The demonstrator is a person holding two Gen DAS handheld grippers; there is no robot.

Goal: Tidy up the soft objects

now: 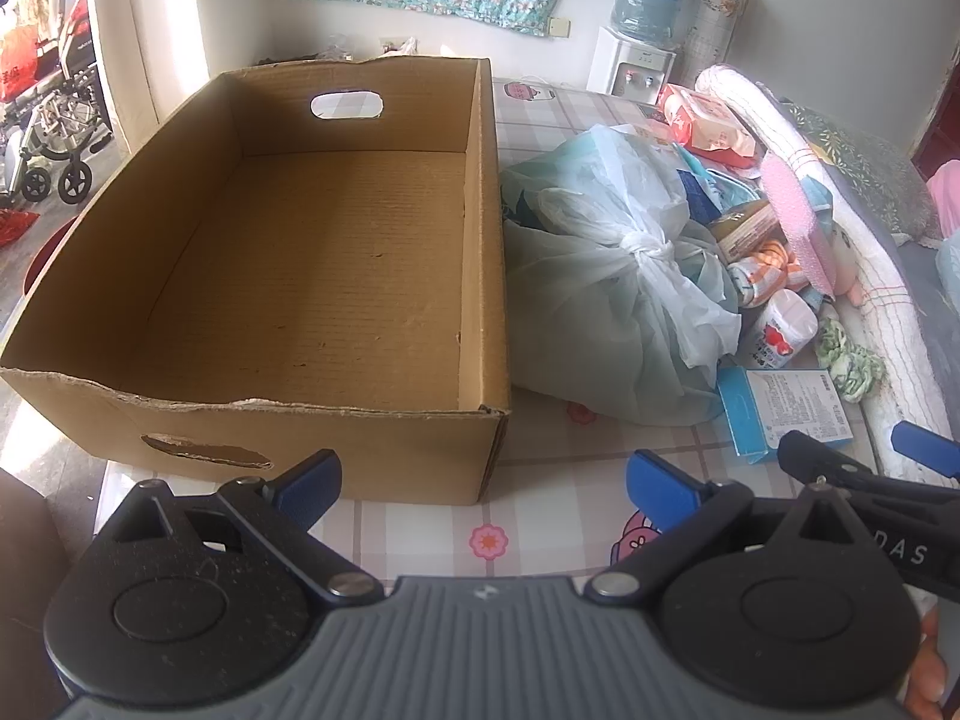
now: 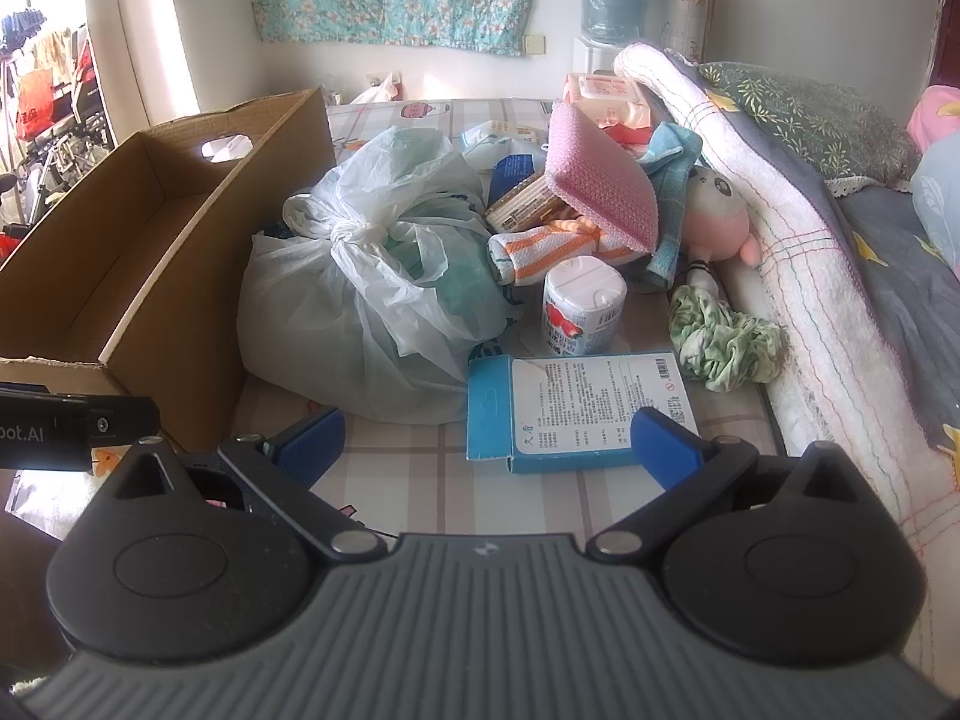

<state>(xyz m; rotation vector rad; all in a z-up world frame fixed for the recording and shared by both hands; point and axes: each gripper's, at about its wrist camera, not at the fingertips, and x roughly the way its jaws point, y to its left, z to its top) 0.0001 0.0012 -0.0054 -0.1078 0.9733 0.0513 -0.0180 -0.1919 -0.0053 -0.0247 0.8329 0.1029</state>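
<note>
An empty cardboard box (image 1: 312, 276) (image 2: 150, 276) stands on the table's left half. To its right lies a knotted plastic bag (image 1: 618, 282) (image 2: 372, 276) of soft stuff. Beyond it is a pile: a pink sponge (image 2: 600, 180), an orange-striped cloth (image 2: 540, 249), a blue towel (image 2: 672, 180), a pink plush toy (image 2: 720, 210) and a green scrunched cloth (image 2: 720, 336). My left gripper (image 1: 483, 483) is open before the box's near corner, holding nothing. My right gripper (image 2: 489, 447) is open over the near end of a blue carton (image 2: 576, 408), not touching it.
A white tub (image 2: 582, 306) with a red label stands behind the blue carton. A rolled white quilt (image 2: 780, 240) runs along the table's right side. Wet-wipe packs (image 2: 606, 93) lie at the back. A water dispenser (image 1: 636, 18) stands by the wall.
</note>
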